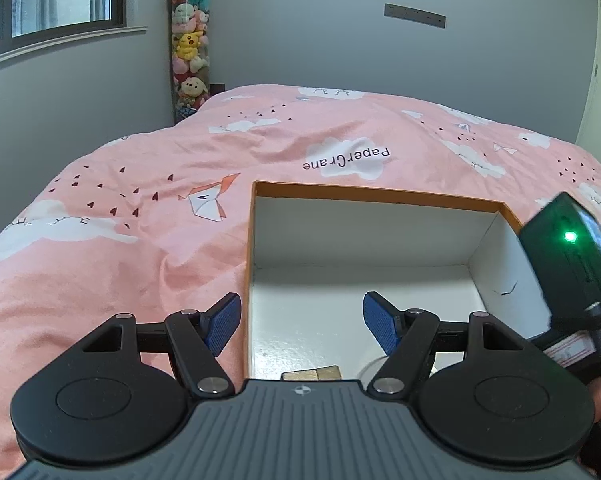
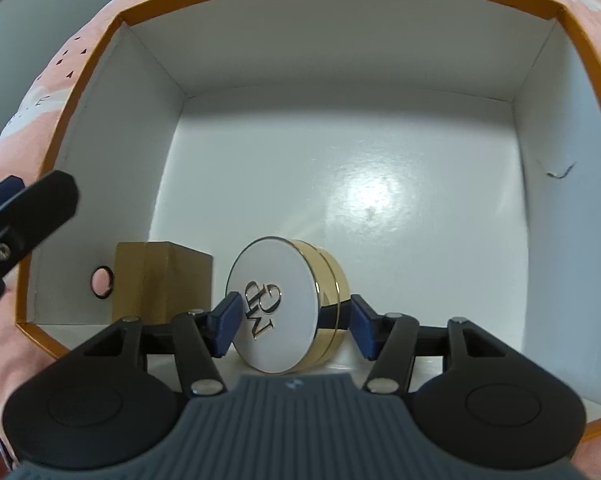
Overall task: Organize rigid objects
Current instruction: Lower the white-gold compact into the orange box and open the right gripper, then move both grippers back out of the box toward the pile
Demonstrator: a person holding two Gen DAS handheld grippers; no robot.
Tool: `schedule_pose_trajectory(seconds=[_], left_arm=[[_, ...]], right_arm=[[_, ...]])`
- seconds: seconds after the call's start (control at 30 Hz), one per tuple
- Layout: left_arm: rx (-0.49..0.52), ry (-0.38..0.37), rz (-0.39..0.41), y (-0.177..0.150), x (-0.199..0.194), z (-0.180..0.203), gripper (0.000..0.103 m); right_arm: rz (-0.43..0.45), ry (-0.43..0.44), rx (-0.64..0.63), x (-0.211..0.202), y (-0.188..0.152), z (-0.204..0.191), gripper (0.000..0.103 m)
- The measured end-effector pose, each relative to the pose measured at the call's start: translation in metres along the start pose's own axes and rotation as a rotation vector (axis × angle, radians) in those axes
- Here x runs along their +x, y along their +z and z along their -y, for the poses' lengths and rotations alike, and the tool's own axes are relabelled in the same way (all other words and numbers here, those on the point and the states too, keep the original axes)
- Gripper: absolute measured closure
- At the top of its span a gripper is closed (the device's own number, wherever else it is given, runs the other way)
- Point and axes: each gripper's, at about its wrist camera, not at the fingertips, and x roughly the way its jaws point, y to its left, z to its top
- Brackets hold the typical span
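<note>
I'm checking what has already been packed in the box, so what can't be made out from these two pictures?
- Left wrist view: the gold box is mostly hidden behind the left tongs; the round compact is not visible there.
- Right wrist view: the round compact has its lower edge hidden behind the right tongs.
- Right wrist view: the orange box has its near wall cut off.
</note>
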Motion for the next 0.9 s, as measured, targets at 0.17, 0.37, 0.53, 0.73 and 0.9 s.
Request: schedule_pose_trajectory(seconds=[0.17,0.37,0.53,0.73,0.9], left_arm=[[0.014,0.018,0.010,0.000,-0.002,0.001,0.021],[0.017,0.020,0.016,0.000,-0.004,0.002,0.021],[0.021,0.007,0.030,0.001,-0.011,0.006,0.021],[0.070,-0.030,0.080,0.001,-0.032,0.019,0.021],[0.129,-0.060,0.120,0.000,-0.054,0.030,0.021]], right_arm=[[-0.018,0.054,-0.011,0.005,0.000,-0.011,0.048],[0.007,-0.011,-0.058,-0.001,-0.001,-0.018,0.047],[0.079,-0.078,-0.118,-0.024,-0.008,-0.016,0.047],[0.194,-0.107,-0.161,-0.063,-0.030,-0.010,0.047],[0.353,-0.136,-0.208,-0.104,-0.063,-0.010,0.046]])
